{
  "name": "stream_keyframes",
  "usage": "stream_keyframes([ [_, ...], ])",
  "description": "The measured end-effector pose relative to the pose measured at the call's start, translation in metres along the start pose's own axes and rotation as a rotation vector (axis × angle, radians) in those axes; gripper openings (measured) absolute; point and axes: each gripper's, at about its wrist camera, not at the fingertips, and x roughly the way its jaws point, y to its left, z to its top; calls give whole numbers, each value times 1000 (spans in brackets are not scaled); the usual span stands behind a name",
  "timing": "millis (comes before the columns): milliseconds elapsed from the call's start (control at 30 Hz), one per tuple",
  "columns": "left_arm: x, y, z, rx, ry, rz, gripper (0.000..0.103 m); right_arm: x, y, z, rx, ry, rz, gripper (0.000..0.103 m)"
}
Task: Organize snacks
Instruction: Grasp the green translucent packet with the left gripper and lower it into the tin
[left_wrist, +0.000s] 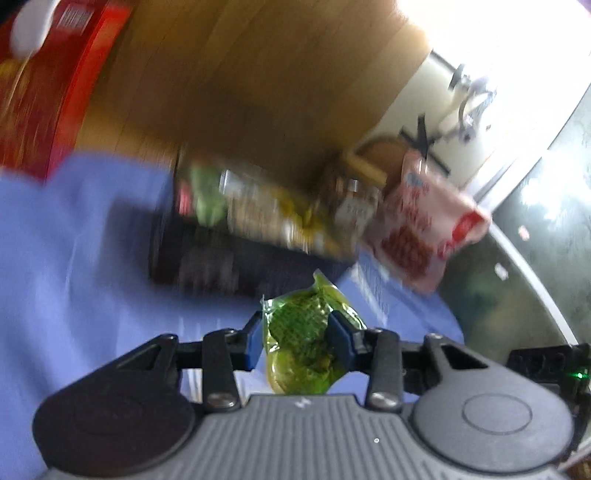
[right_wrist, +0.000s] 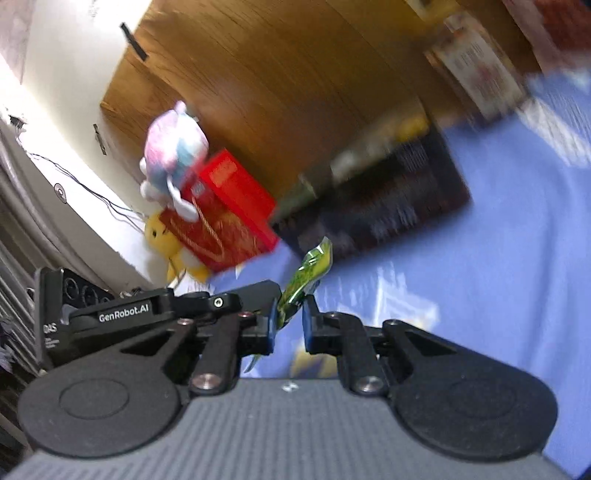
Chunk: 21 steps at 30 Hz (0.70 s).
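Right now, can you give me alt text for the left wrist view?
The left gripper jaws are closed on a green snack packet above a blue cloth. Beyond, blurred by motion, a dark basket holds assorted snack packs, with a red box at upper left.

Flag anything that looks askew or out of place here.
The pink-and-red snack bag sticks out past the edge of the blue cloth, tilted. Both grippers' jaws pinch green packets; blur hides finer detail.
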Motion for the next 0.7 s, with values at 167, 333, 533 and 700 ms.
stream_keyframes([
  [167, 22, 6, 56, 2, -85, 18, 37, 34, 16, 48, -89, -68, -16, 17],
  [333, 52, 9, 80, 65, -96, 183, 45, 76, 19, 80, -181, -116, -96, 17],
  [533, 26, 13, 57, 78, -126, 192, 47, 127, 13, 76, -326, 15, -193, 29],
  [700, -11, 13, 18, 120, -62, 162, 49, 73, 4, 75, -224, -54, -156, 36],
])
